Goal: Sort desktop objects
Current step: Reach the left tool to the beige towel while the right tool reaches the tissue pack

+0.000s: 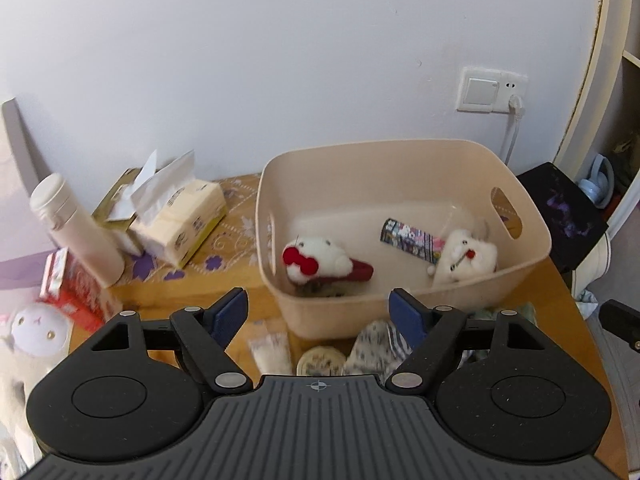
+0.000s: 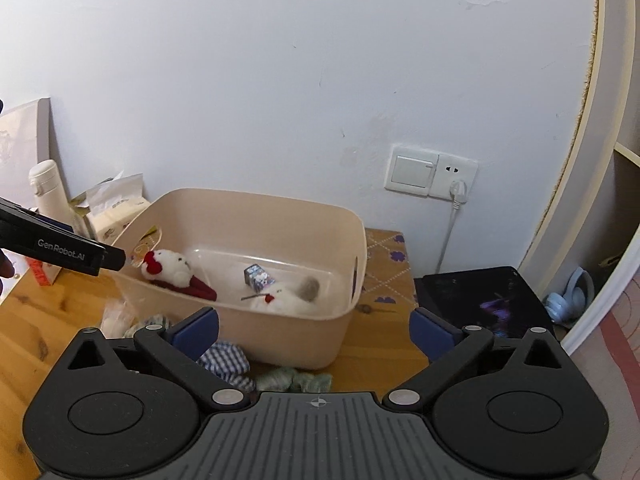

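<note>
A beige plastic bin (image 1: 404, 312) (image 2: 280, 336) stands on the wooden desk. Inside lie a white plush with a red bow (image 1: 316, 258) (image 2: 172, 268), a second white plush (image 1: 466, 256) (image 2: 284, 298) and a small printed box (image 1: 412, 238) (image 2: 258, 276). My left gripper (image 1: 318, 314) is open and empty, just in front of the bin. My right gripper (image 2: 314, 330) is open and empty, in front of the bin's near wall. On the desk before the bin lie a checked cloth piece (image 1: 378, 346) (image 2: 226, 360), a round tin (image 1: 321, 362), a small clear packet (image 1: 272, 350) and a green cloth piece (image 2: 294, 380).
A white bottle (image 1: 76, 228), tissue packs (image 1: 180, 220) and a red box (image 1: 74, 294) stand at the left. A white plush toy (image 1: 32, 336) sits at the far left. A black tablet (image 1: 564, 212) (image 2: 484, 300) lies to the right of the bin. A wall socket with a plugged cable (image 2: 434, 178) is behind.
</note>
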A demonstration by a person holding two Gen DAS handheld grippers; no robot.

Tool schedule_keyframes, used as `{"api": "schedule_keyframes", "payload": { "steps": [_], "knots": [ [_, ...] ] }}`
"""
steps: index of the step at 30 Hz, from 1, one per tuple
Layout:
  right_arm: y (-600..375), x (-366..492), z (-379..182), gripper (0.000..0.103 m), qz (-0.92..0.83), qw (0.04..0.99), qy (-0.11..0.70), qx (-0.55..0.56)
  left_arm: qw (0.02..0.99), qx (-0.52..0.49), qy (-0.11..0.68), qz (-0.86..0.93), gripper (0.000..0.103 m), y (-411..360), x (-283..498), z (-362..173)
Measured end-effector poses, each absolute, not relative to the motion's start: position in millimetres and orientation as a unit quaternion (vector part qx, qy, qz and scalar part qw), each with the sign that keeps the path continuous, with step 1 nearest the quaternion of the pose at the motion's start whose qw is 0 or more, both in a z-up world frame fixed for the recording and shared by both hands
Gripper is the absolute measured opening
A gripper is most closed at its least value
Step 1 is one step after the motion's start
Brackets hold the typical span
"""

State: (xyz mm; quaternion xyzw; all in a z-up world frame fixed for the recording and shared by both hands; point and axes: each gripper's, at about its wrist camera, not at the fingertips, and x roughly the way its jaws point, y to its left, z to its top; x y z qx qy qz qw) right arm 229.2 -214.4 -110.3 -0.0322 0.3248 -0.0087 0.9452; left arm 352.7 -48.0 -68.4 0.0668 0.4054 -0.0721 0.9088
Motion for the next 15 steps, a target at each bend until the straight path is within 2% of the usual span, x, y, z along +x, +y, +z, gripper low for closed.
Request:
{"api": "schedule_keyframes", "payload": {
  "steps": [15],
  "knots": [
    [-222.8,165.9,-118.5,0.103,0.013,0.94,0.338,-0.039,0.904,0.072,0.417,-0.053,0.079,-37.9,274.5,-69.7]
  ]
}}
